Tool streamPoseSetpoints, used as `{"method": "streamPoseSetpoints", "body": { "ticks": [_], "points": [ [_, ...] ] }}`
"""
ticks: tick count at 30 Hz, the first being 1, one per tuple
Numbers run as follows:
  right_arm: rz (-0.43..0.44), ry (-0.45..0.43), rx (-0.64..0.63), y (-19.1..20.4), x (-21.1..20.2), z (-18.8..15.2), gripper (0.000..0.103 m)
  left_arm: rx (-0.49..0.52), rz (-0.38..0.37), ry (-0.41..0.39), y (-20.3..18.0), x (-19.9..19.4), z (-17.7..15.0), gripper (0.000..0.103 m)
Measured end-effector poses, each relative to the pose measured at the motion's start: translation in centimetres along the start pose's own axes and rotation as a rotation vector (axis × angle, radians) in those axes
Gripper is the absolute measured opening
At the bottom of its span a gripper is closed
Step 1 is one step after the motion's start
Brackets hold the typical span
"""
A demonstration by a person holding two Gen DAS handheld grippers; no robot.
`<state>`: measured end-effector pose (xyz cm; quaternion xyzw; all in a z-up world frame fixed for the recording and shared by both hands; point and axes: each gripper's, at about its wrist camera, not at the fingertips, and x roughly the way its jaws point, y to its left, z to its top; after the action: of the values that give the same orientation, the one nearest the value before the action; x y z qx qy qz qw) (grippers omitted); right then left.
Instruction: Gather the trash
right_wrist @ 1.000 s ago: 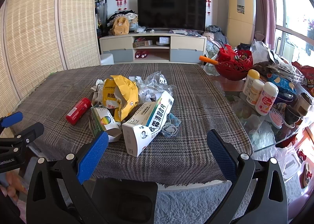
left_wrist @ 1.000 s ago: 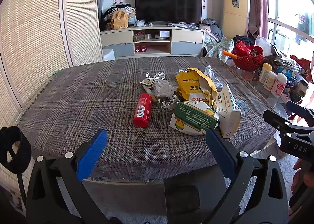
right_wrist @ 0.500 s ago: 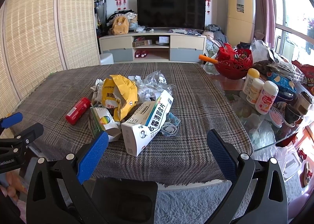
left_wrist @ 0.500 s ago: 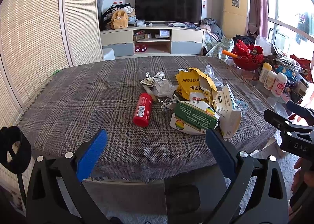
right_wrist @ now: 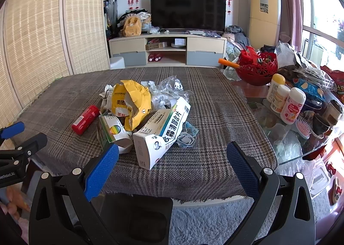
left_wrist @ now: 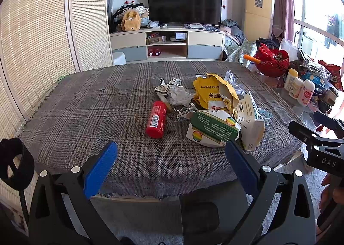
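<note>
You're parked at the near edge of the table, nothing picked up yet, pile untouched.

Both tools are spread wide and holding nothing: left gripper (left_wrist: 171, 162) and right gripper (right_wrist: 173, 161) hover short of the plaid cloth (left_wrist: 86, 116). Closest to your right one is the white medicine box (right_wrist: 161, 131), with the green box (left_wrist: 211, 127) touching it on the left. Left of the green box lies the red bottle (left_wrist: 156, 119), on its own and probably your easiest first grab. Behind the green box sits the torn yellow bag (left_wrist: 215, 94), crumpled paper (left_wrist: 176, 93) beyond that. Compared with a second ago, basically nothing has moved.
</note>
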<state>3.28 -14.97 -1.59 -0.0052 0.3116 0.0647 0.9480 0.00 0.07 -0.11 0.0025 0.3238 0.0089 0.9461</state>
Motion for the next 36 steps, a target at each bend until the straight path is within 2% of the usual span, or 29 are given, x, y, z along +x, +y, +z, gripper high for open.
{"method": "streamPoseSetpoints", "body": {
  "ticks": [4, 10, 15, 21, 27, 30, 32, 36],
  "points": [
    [0.024, 0.017, 0.005, -0.4, 0.3, 0.5, 0.100, 0.006, 0.001, 0.009, 0.2, 0.2, 0.1, 0.095],
    [0.039, 0.058, 0.068, -2.3, 1.3, 2.5, 0.100, 0.033, 0.047, 0.020, 0.6, 1.1, 1.1, 0.095],
    [0.016, 0.102, 0.091, -3.4, 2.9, 3.9, 0.100, 0.024, 0.061, 0.017, 1.6, 1.8, 2.9, 0.095],
    [0.028, 0.158, 0.140, -4.8, 5.2, 4.5, 0.100, 0.023, 0.062, 0.099, 2.8, 5.0, 4.6, 0.095],
    [0.021, 0.227, 0.175, -5.8, 7.9, 4.1, 0.100, 0.080, 0.053, 0.176, 2.1, 9.1, 5.7, 0.095],
    [0.015, 0.268, 0.191, -6.7, 9.9, 3.9, 0.100, 0.076, 0.044, 0.212, 1.8, 10.9, 5.6, 0.095],
    [0.036, 0.297, 0.198, -7.0, 11.2, 3.9, 0.091, 0.076, 0.038, 0.229, 1.9, 11.8, 5.3, 0.095],
    [0.034, 0.337, 0.181, -7.0, 12.9, 4.0, 0.066, 0.067, 0.029, 0.250, 2.2, 13.0, 5.0, 0.095]
  ]
}}
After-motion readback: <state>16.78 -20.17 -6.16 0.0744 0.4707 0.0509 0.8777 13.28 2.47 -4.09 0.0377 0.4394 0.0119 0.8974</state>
